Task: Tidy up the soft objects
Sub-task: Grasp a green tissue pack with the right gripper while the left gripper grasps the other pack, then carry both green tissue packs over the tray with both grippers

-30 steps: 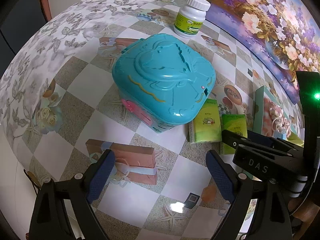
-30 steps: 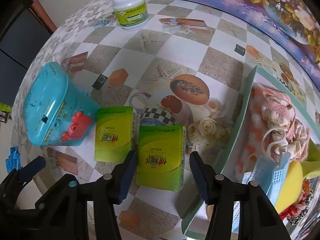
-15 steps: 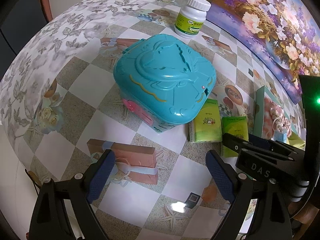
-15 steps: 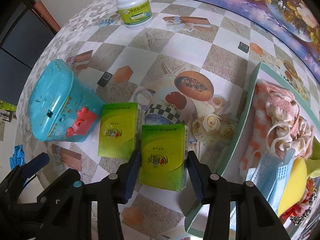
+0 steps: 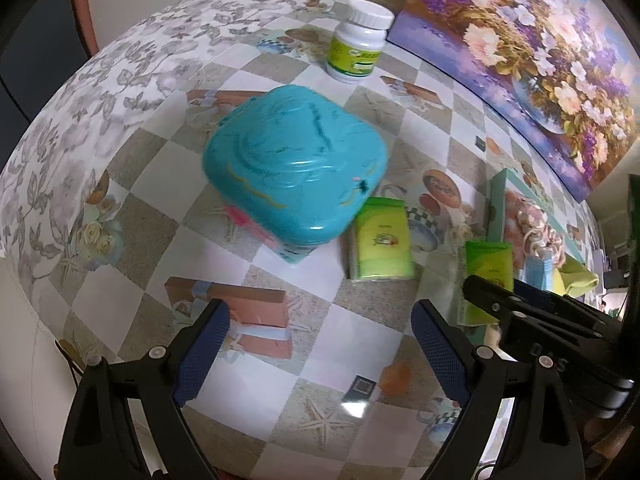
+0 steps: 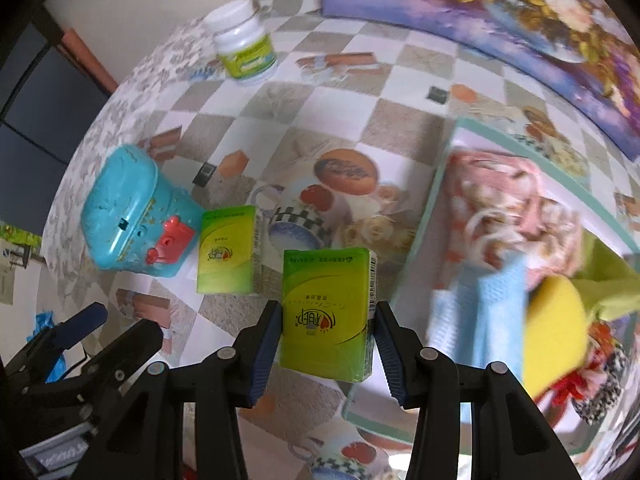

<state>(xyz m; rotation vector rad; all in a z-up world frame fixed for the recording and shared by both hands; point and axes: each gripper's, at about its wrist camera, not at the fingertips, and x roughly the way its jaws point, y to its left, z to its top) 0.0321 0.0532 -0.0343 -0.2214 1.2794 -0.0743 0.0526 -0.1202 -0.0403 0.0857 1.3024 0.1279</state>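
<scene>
My right gripper (image 6: 326, 346) is shut on a green tissue pack (image 6: 326, 312), lifted off the table beside the left edge of the tray (image 6: 430, 204). The same pack (image 5: 490, 268) shows in the left wrist view, held by the right gripper's black fingers (image 5: 496, 300). A second green tissue pack (image 6: 228, 250) (image 5: 382, 250) lies flat next to the teal plastic box (image 5: 296, 168) (image 6: 128, 212). The tray holds soft things: a pink patterned cloth (image 6: 504, 196), a blue cloth (image 6: 484, 312) and a yellow sponge (image 6: 556, 324). My left gripper (image 5: 320, 356) hangs open above bare tablecloth in front of the box.
A white pill bottle (image 5: 360, 52) (image 6: 244, 52) with a green label stands at the back of the table. A flower painting (image 5: 520, 52) leans along the right rear edge. The table drops off at the left, where a dark doorway (image 6: 36, 120) shows.
The right gripper closed on the nearer tissue pack and raised it off the table toward the tray. The left gripper stayed open over the same patch of table.
</scene>
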